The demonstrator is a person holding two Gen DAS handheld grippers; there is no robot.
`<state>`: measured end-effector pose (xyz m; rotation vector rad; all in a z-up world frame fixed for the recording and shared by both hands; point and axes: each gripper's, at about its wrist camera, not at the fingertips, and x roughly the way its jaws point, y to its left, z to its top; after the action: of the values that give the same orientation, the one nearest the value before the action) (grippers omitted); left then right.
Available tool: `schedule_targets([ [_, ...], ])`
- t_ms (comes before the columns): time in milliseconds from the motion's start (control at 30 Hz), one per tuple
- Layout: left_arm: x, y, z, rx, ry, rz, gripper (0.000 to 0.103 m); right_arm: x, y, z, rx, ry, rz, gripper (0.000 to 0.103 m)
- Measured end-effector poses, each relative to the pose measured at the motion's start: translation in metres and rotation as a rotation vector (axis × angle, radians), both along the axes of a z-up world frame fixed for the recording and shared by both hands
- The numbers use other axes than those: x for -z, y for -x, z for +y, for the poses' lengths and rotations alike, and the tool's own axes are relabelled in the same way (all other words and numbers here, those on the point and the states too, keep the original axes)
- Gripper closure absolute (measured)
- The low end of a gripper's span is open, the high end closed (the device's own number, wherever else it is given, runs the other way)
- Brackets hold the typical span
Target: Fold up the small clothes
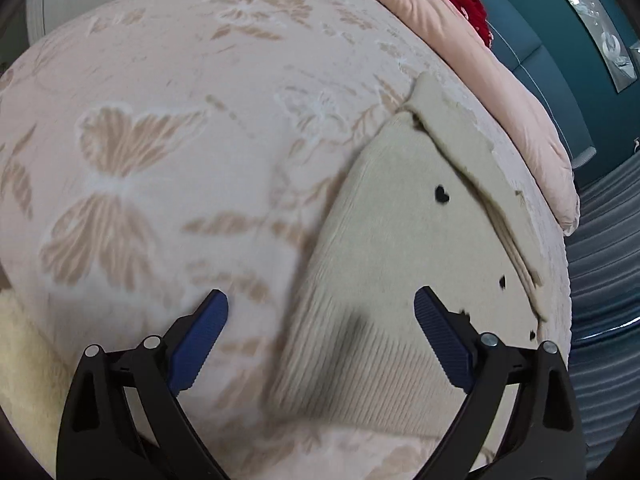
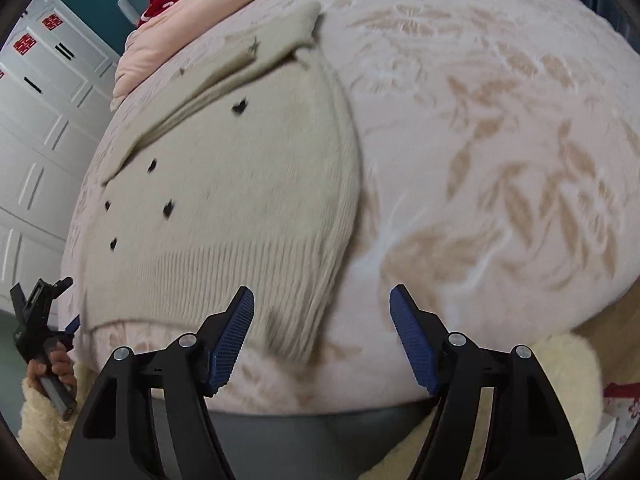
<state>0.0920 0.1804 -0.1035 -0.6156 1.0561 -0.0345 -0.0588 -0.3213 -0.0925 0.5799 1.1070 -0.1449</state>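
A cream knit sweater (image 1: 404, 256) with small black hearts lies flat on the pink butterfly-patterned bed cover (image 1: 168, 92), one sleeve folded across its top. My left gripper (image 1: 320, 304) is open and empty, hovering over the sweater's ribbed hem and left edge. In the right wrist view the sweater (image 2: 240, 184) lies left of centre. My right gripper (image 2: 322, 300) is open and empty, just above the sweater's lower right hem corner. The left gripper (image 2: 66, 308) shows at the far left, held by a hand.
A pink quilt (image 1: 480, 60) and a red item (image 1: 472, 8) lie at the head of the bed. A teal wall (image 1: 560, 40) stands behind. White cupboards (image 2: 36, 128) stand beside the bed. The bed's near edge (image 2: 320, 404) is just below my right gripper.
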Motion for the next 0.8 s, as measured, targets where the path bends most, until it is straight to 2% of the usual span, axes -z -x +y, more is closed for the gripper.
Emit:
schedule_targets([
  [67,0.002,0.017,-0.003,0.019,0.023,-0.009,0.006,0.009,0.004,0.021,-0.017,-0.054,0.003,0.032],
  [133,0.006,0.024,-0.008,0.023,0.070,0.003,0.005,0.009,0.002,0.034,-0.014,-0.058,-0.025,0.027],
  [300,0.003,0.012,-0.027,0.047,0.043,0.013,0.005,0.005,-0.023,0.055,-0.026,-0.080,-0.083,0.027],
  [333,0.002,0.009,-0.030,0.055,0.040,0.010,0.005,0.004,-0.029,0.057,-0.020,-0.077,-0.088,0.030],
  [367,0.001,0.004,-0.033,0.064,0.034,0.022,0.011,0.003,-0.033,0.058,-0.013,-0.072,-0.093,0.045],
  [400,0.000,0.001,-0.035,0.072,0.025,0.031,0.028,0.002,-0.037,0.058,-0.005,-0.069,-0.099,0.059],
  [433,-0.002,-0.003,-0.037,0.077,0.008,0.044,0.040,0.001,-0.041,0.059,0.000,-0.073,-0.090,0.090],
  [467,-0.003,-0.006,-0.038,0.095,0.015,0.060,0.076,0.001,-0.042,0.055,0.007,-0.094,-0.089,0.090],
  [500,-0.002,-0.009,-0.038,0.118,0.041,0.087,0.094,-0.004,-0.041,0.053,0.018,-0.109,-0.114,0.091],
  [600,-0.014,-0.004,-0.030,0.112,0.056,0.091,0.095,-0.031,-0.031,0.055,0.003,-0.063,-0.182,0.093],
  [800,-0.060,0.041,-0.017,0.162,0.074,-0.013,0.097,-0.081,0.015,0.048,-0.049,-0.043,-0.262,0.095],
])
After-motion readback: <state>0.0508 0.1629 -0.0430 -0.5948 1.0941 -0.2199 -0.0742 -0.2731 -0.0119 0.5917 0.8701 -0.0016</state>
